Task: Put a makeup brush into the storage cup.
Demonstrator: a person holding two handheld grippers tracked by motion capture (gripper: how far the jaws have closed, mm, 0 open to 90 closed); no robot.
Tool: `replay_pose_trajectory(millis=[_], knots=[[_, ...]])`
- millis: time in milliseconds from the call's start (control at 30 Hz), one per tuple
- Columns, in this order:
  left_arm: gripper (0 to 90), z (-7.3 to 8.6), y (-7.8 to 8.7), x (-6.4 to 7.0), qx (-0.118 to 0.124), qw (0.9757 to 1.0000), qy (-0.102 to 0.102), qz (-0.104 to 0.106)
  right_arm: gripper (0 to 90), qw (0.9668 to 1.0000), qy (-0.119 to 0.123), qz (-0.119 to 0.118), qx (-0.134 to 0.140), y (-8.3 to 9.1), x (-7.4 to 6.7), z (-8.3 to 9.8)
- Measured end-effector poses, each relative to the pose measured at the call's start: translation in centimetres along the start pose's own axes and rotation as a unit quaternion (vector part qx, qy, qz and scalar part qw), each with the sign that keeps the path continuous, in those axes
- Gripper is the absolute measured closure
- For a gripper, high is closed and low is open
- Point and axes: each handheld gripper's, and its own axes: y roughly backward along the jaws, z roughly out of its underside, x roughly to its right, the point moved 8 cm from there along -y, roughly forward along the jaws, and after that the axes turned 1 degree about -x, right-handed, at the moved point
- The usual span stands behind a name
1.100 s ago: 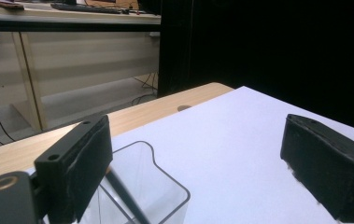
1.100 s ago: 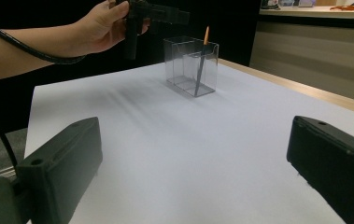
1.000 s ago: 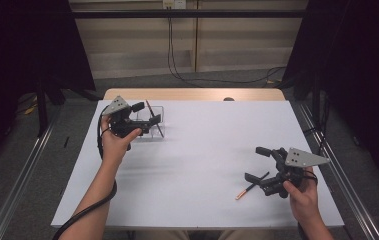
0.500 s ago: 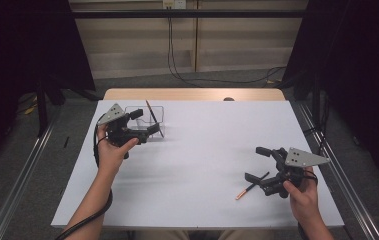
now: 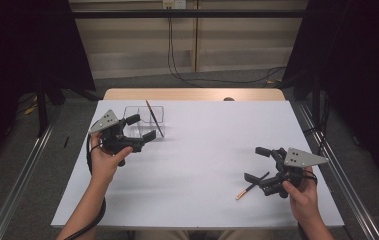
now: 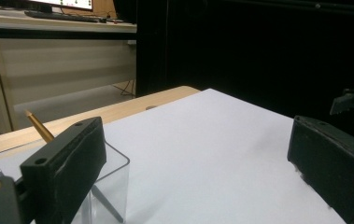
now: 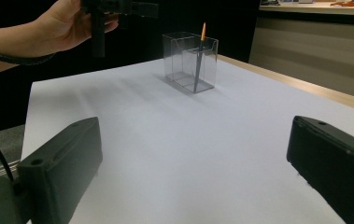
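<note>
Clear plastic forms a small rectangular container (image 5: 144,120) standing upright on a white sheet (image 5: 202,160) that covers a wooden table (image 5: 192,94); the container serves as the landmark. One dark pencil (image 5: 154,118) with an orange tip leans inside it, tip upward, poking above the rim. In the right gripper view, the container (image 7: 191,60) and its pencil (image 7: 199,53) stand far across the sheet.

Just on the person's side of the container, touching or nearly touching its near wall, the left gripper (image 5: 139,129) is held in the left hand (image 5: 104,160). Its jaws are spread wide with nothing between them; in the left gripper view, one jaw sits against the container's corner (image 6: 107,186).

Well apart from the container, toward the opposite near corner of the sheet, the right gripper (image 5: 257,164) is held in the right hand (image 5: 302,197). Its jaws are also spread wide and hold nothing. A second pencil (image 5: 251,185) with an orange end lies flat on the sheet just beside the right gripper's lower jaw.
</note>
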Motion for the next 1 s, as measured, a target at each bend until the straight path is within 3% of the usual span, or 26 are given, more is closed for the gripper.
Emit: replay_pose_trajectory(millis=[233,367,667,1000], knots=[[1.9,0.4,0.7,0.4,0.007,0.9999,0.007,0.007,3.0,1.0000,0.001,0.001,-0.001,-0.1,-0.1,0.0],[0.0,0.7,1.1,1.0,0.010,0.9997,-0.004,0.020,3.0,1.0000,0.001,0.002,-0.002,-0.2,0.0,0.0],[0.0,1.6,2.1,1.5,-0.012,0.9997,-0.009,0.021,3.0,1.0000,0.001,0.003,-0.005,-0.1,0.1,0.1],[0.0,2.4,3.2,2.0,-0.020,0.9994,-0.008,0.026,2.9,0.9999,-0.001,0.004,-0.010,-0.2,0.3,0.1]])
